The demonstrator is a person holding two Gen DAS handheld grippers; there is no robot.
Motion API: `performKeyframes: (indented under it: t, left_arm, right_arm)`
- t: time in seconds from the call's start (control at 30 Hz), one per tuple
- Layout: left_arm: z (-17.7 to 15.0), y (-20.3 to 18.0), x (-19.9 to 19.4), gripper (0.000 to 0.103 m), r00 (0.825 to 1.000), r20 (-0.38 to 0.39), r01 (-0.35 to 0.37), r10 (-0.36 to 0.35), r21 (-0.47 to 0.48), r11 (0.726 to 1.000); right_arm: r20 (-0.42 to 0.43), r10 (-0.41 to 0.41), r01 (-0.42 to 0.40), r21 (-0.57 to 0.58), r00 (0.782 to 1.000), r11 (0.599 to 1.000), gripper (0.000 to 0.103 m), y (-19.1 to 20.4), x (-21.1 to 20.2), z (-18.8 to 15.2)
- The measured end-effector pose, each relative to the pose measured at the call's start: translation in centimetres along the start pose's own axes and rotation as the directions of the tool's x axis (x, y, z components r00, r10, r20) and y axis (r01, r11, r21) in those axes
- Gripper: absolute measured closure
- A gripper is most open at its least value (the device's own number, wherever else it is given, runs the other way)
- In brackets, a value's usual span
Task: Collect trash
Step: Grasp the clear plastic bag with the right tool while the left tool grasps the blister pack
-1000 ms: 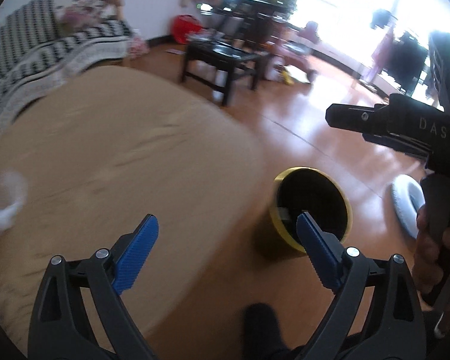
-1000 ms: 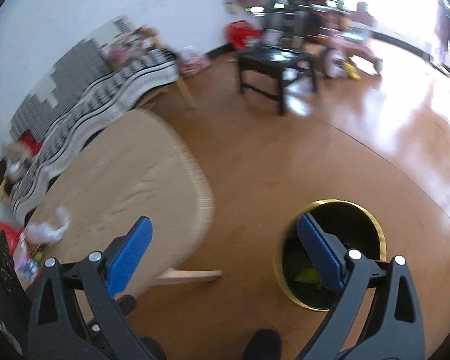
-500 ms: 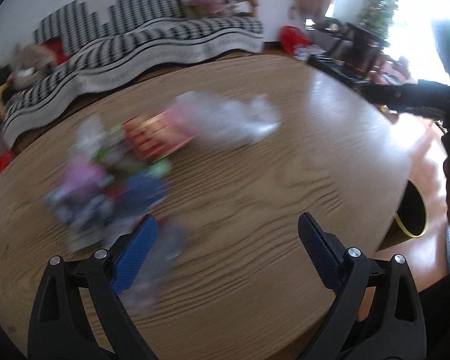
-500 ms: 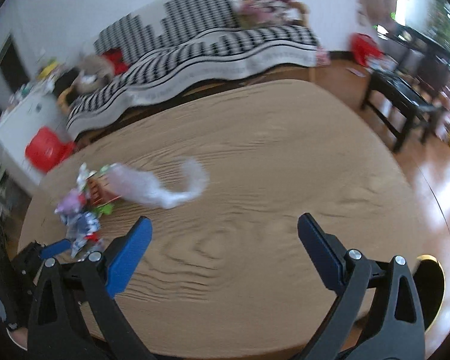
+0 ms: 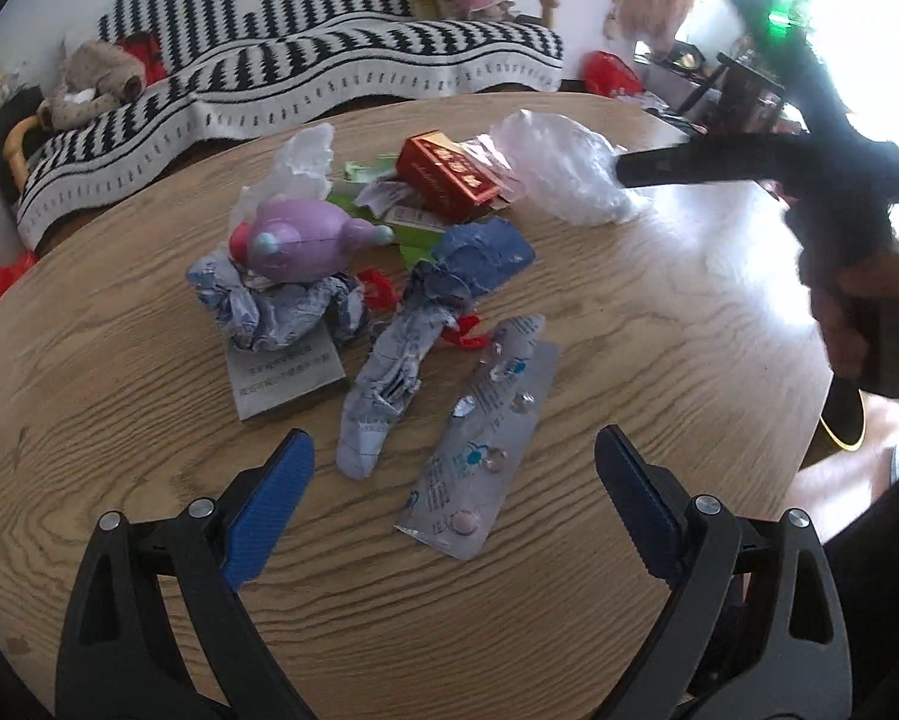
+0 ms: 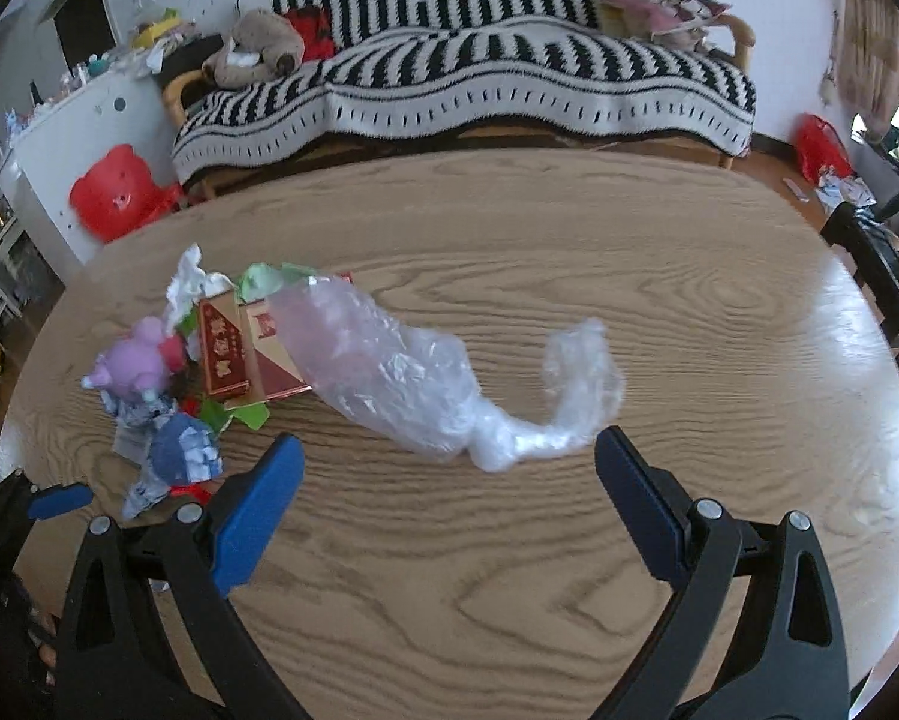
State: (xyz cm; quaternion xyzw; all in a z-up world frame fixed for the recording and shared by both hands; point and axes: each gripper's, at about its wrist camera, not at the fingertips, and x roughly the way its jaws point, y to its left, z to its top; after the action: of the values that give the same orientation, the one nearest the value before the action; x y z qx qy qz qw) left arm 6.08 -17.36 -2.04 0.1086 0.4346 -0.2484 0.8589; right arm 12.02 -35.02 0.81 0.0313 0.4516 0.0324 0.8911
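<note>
Two grippers, both spread wide and empty: left gripper (image 5: 449, 468) above blister pack (image 5: 479, 450); right gripper (image 6: 449, 468) near clear plastic bag (image 6: 413, 378); wooden table (image 6: 509, 570).

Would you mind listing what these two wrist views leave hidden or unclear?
- Bin, left wrist view: only a yellow-rimmed sliver shows past the table edge; contents hidden.
- Right gripper's fingers, left wrist view: motion-blurred, and hidden against the plastic bag.
- Grey leaflet, left wrist view: print too small to read; top covered by crumpled paper.
- Blister pack: absent from the right wrist view.
</note>
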Motion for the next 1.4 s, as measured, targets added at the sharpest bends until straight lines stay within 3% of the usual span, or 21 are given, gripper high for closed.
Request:
performKeyframes:
  t: [0.27,0.53,0.6,0.7,0.73,0.87,0.93,0.97,1.03,1.1,1.4]
  left_arm:
    - [-1.7,0.3,1.3,0.013,0.999,-0.003,0.032,-0.032,0.049,0.998]
    - [-2.3,1.3,2.3,0.024,0.999,-0.02,0.027,-0.027,0.029,0.999]
    - [-2.2,1.3,2.2,0.031,1.0,-0.018,0.019,-0.019,0.034,0.999]
    - [-2.0,1.5,2.5,0.041,1.0,-0.025,0.01,-0.009,0.032,0.999]
    - [-2.0,1.6,2.4,0.044,1.0,-0.022,0.003,-0.002,0.033,0.999]
    - [-1.9,1.8,2.1,0.066,1.0,-0.028,-0.009,0.01,0.027,1.0]
    - [-1.9,2.1,1.8,0.073,0.999,-0.039,-0.002,0.003,0.017,1.0]
    - [-2.0,2.2,1.8,0.084,0.999,-0.046,0.001,0.0,0.012,1.0]
    - [-2.0,2.4,1.8,0.087,0.999,-0.054,0.006,-0.006,0.005,1.0]
    - [-2.1,2.5,1.5,0.096,0.999,-0.053,-0.001,0.002,0.006,1.0]
    - [-1.6,2.7,0.5,0.098,0.999,-0.04,-0.01,0.009,-0.008,1.0]
  right_arm:
    - [-0.027,-0.02,0.019,-0.039,0.999,0.999,0.009,0.3,3.0,0.8]
    - [-0.03,-0.014,0.011,-0.092,0.999,0.996,0.009,0.8,4.6,1.4]
    - [-0.034,-0.022,0.018,-0.107,0.999,0.994,0.01,0.9,4.9,1.4]
    - [-0.051,-0.02,0.014,-0.12,0.999,0.993,0.029,1.2,5.4,1.3]
    - [-0.054,-0.024,0.018,-0.123,0.998,0.992,0.039,1.3,5.5,1.2]
    - [-0.052,-0.037,0.03,-0.129,0.998,0.991,0.065,1.3,5.4,1.0]
    - [-0.048,-0.029,0.023,-0.121,0.998,0.992,0.072,1.3,5.0,1.1]
    - [-0.045,-0.028,0.022,-0.115,0.999,0.993,0.075,1.2,4.8,1.2]
    - [-0.034,-0.031,0.027,-0.111,0.999,0.993,0.077,1.2,4.3,1.2]
    - [-0.021,-0.032,0.03,-0.106,0.999,0.994,0.078,1.2,3.7,1.3]
    - [0.017,-0.018,0.019,-0.067,1.0,0.998,0.081,0.6,1.8,1.6]
